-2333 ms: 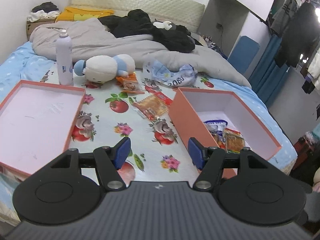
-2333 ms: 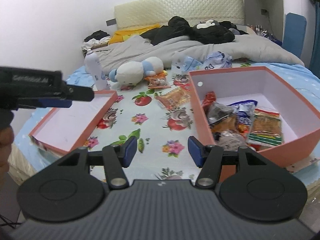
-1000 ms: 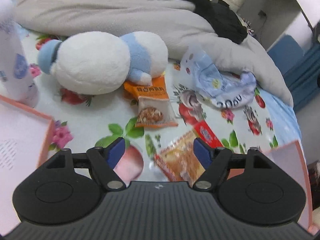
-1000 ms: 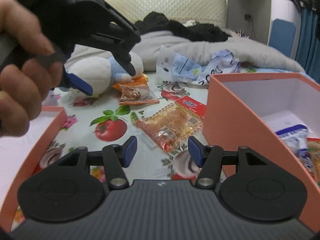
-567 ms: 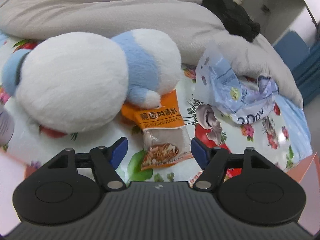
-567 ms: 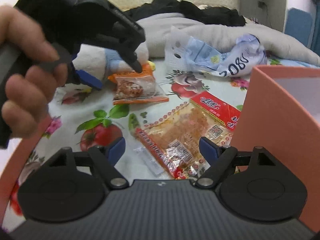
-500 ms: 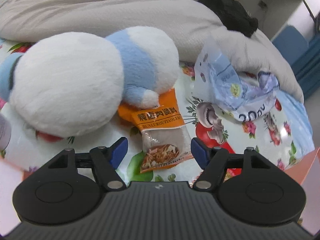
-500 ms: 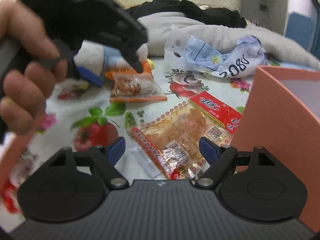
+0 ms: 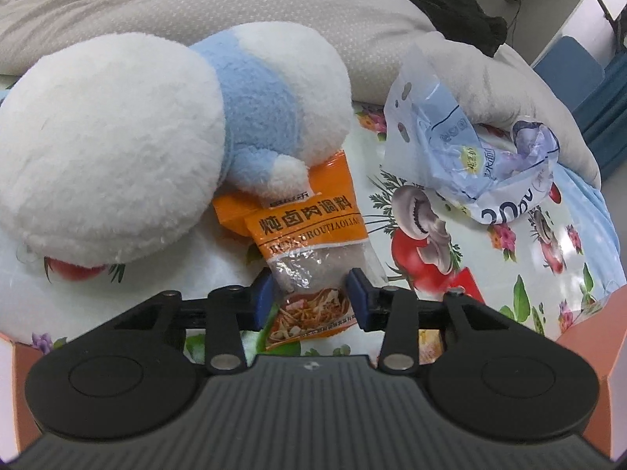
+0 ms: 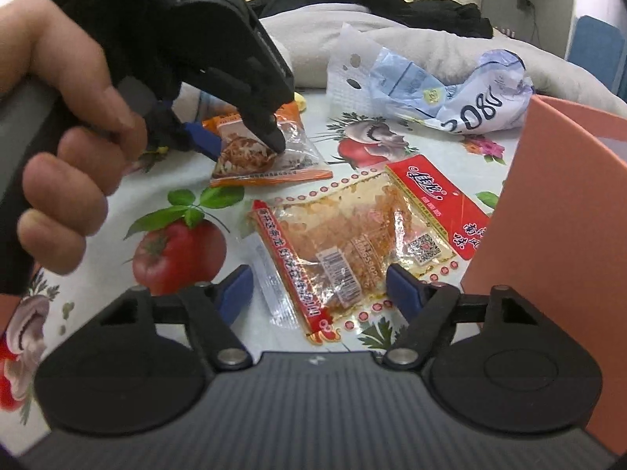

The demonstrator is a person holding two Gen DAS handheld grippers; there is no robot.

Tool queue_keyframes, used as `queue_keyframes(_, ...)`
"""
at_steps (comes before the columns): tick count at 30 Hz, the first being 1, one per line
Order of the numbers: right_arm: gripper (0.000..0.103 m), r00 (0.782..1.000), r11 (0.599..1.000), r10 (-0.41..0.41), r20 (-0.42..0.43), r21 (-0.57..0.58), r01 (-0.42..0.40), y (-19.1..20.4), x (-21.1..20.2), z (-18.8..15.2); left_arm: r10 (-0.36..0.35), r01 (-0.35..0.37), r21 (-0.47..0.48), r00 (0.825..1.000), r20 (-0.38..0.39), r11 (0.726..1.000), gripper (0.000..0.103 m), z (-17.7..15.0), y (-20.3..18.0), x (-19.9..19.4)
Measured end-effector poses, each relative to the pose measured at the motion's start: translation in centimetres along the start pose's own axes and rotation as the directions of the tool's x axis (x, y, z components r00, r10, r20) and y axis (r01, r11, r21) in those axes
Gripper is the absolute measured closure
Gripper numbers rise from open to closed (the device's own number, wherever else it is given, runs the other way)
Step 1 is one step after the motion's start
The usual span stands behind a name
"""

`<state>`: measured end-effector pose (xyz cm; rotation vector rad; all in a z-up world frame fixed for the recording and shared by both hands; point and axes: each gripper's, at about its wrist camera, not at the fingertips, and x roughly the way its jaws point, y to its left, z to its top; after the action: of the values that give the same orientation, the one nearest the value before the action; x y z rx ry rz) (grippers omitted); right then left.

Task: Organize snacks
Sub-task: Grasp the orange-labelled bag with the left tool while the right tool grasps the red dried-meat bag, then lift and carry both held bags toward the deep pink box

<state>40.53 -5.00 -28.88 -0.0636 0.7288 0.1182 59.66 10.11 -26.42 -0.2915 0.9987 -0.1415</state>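
An orange seasoning packet [image 9: 309,227] lies on the flowered sheet, its top tucked under a plush toy. My left gripper [image 9: 310,297] has come down over its lower half; the jaws are closing and both blue pads touch the packet's sides. The right wrist view shows the same grip on the orange packet [image 10: 274,164], with a hand [image 10: 66,156] holding the left gripper [image 10: 239,143]. My right gripper [image 10: 319,288] stands open low over a red-and-clear snack packet [image 10: 352,227]. Its jaws are closing, with the packet's near end between the pads but not pressed.
A white and blue plush toy [image 9: 117,149] lies against the orange packet. A crumpled blue-white plastic bag [image 9: 470,156] sits to the right, a grey duvet [image 9: 196,0] behind. The orange box's wall [image 10: 556,203] stands just right of the red packet.
My left gripper dropped onto the orange packet and its jaws narrowed from wide apart to the packet's sides. My right gripper lowered toward the red packet, with the jaws widening and then narrowing a little.
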Motion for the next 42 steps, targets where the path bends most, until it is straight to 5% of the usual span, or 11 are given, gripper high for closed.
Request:
queue_keyframes(4,0.06,1.0,0.999,0.022,-0.005,-0.026,-0.023,0.6,-0.2,0.2,-0.009,0.009,-0.002,1.0,0.009,1.0,0.066,-0.4,0.1,-0.6)
queue_keyframes(10,0.073,0.998,0.999,0.054,-0.04,0.001,-0.054,0.2,-1.5,0.3,0.031,-0.032,0.033,0.999,0.013,0.999,0.07,-1.7,0.1,-2.6)
queue_keyframes(24,0.081,0.991,0.991,0.128,-0.038,-0.033,-0.13,-1.2,-10.6,-3.0,0.102,-0.104,0.131,0.995,0.02,0.986,0.074,-7.7,0.5,-10.3)
queue_keyframes(42,0.083,0.964,0.964,0.265,0.015,0.03,-0.266,-3.6,-23.0,-5.0,0.086,-0.09,0.066,0.994,0.065,0.994,0.075,-19.0,0.4,-22.0)
